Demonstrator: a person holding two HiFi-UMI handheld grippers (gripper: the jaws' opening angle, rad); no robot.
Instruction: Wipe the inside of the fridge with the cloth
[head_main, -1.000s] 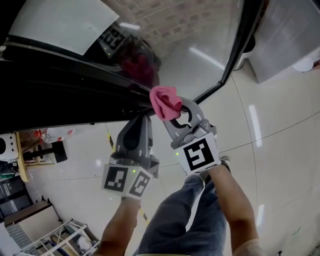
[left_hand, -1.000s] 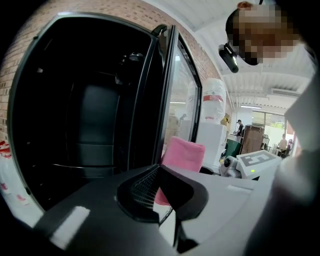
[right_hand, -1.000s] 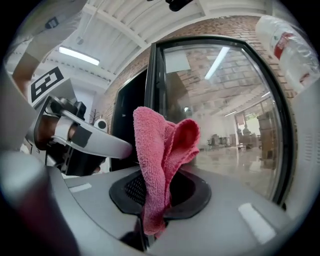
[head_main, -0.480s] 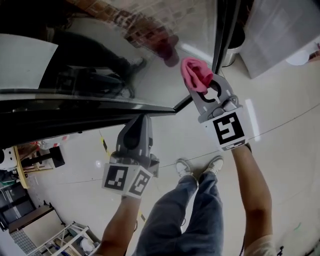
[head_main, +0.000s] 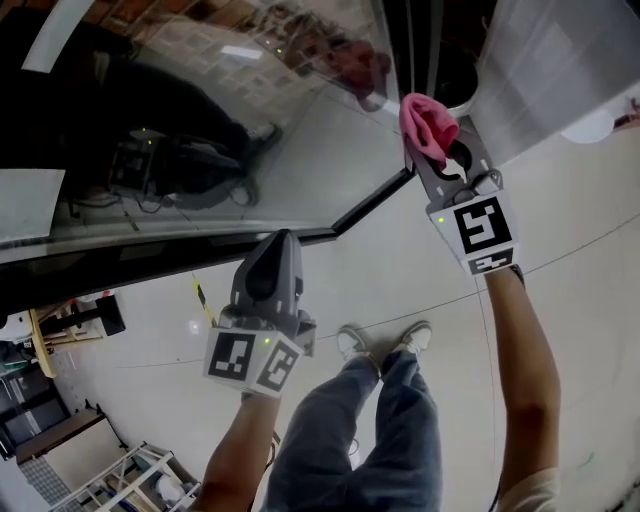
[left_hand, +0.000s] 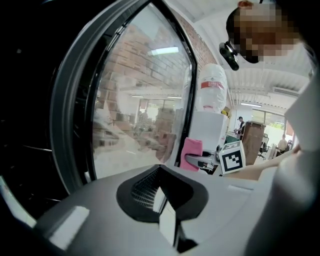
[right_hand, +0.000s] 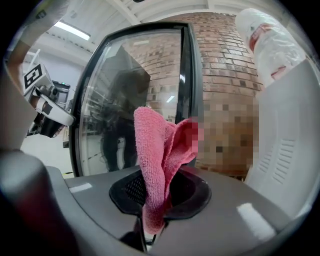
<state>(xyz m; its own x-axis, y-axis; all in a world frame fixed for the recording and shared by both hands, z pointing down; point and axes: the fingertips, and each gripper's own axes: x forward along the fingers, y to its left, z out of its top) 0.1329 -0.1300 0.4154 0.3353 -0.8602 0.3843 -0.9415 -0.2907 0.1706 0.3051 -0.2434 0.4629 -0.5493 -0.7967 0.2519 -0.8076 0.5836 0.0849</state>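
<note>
In the head view the right gripper (head_main: 443, 165) is clamped on a pink cloth (head_main: 424, 122). The cloth bunches up just past its tips, beside the dark upright edge of the fridge door (head_main: 300, 150). The left gripper (head_main: 276, 255) is lower, with its nose near the door's bottom frame.

In the left gripper view the jaws are pressed together with nothing between them. The door's glass is ahead and to their left, and the cloth is ahead to their right.

In the right gripper view the jaws pinch the cloth's lower end, and the rest stands up out of them. The door is straight ahead.
</note>
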